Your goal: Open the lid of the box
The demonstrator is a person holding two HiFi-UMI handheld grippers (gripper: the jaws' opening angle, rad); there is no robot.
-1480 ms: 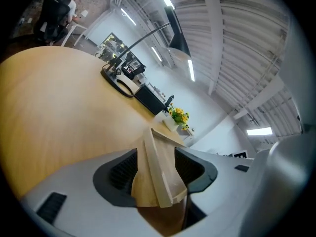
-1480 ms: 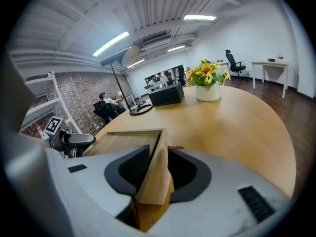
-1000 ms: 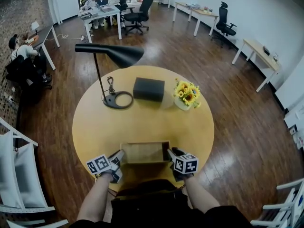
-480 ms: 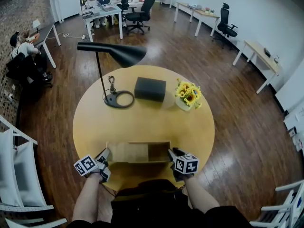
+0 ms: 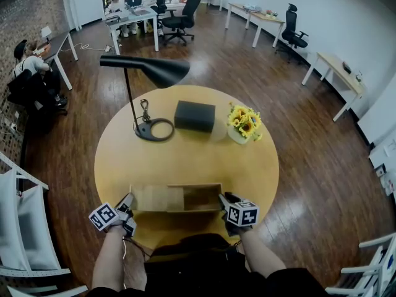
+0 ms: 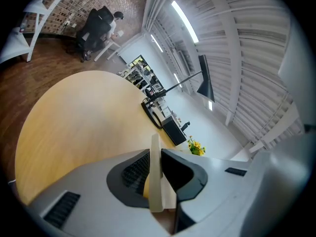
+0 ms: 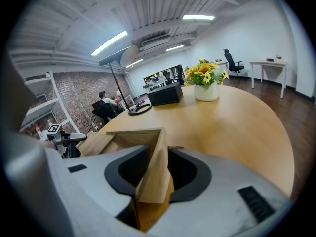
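Note:
A shallow wooden box (image 5: 204,198) lies near the front edge of the round table (image 5: 185,159). Its thin sliding lid (image 5: 153,198) sticks out to the left, and the right part of the box's inside is uncovered. My left gripper (image 5: 128,205) is shut on the lid's left end; in the left gripper view the pale lid edge (image 6: 155,157) stands pinched between both pads. My right gripper (image 5: 222,201) is shut on the box's right wall (image 7: 157,169), which fills the gap between its jaws. From there I also see the lid (image 7: 94,143) and the left gripper (image 7: 69,138).
At the back of the table stand a black desk lamp (image 5: 148,71) with its round base (image 5: 154,130), a black box (image 5: 194,116) and a pot of yellow flowers (image 5: 243,124). White chairs (image 5: 18,228) stand to the left. Desks, office chairs and people are farther off.
My left gripper has moved left with the lid in it, so the lid has slid out of the box and the box's right half now lies uncovered. The right gripper has stayed put.

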